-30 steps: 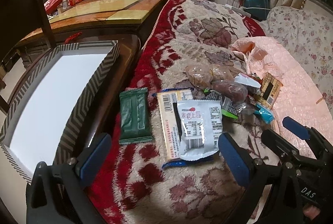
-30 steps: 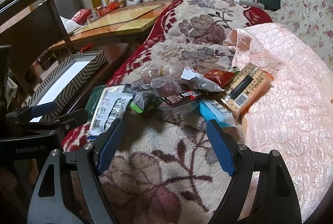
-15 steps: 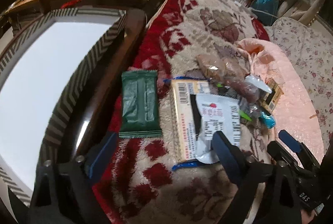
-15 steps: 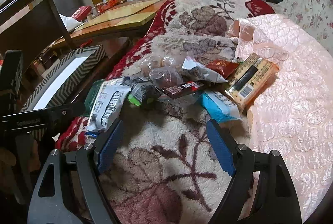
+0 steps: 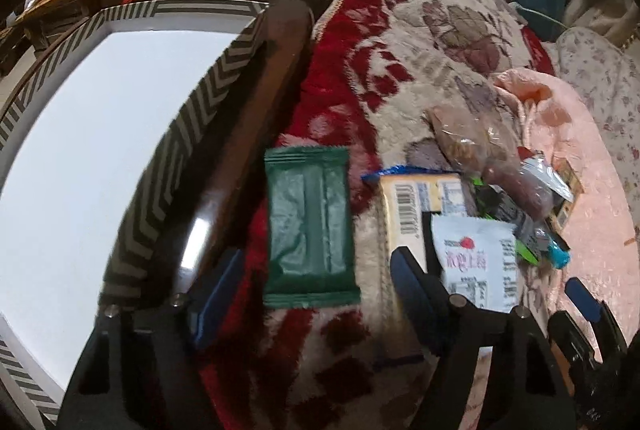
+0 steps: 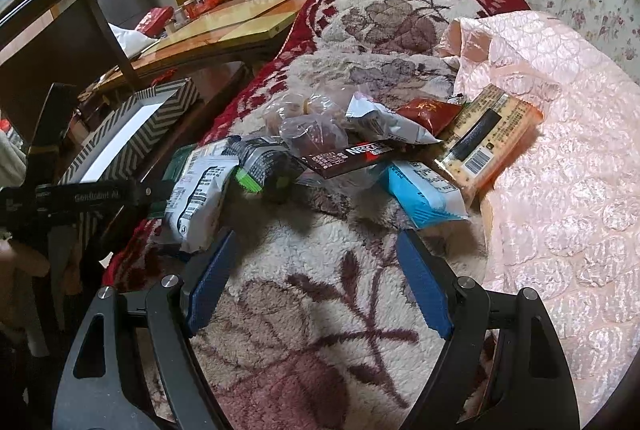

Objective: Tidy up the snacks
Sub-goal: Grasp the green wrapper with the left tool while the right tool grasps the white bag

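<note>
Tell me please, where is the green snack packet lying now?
In the left wrist view the green snack packet lies flat on the red and cream blanket, between the dark wooden edge beside the striped box and the barcode packet.

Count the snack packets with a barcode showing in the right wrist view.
2. One on the orange packet at the right edge of the pile, beside the pink quilt; one on the white packet at the left end. Others may be hidden underneath.
</note>
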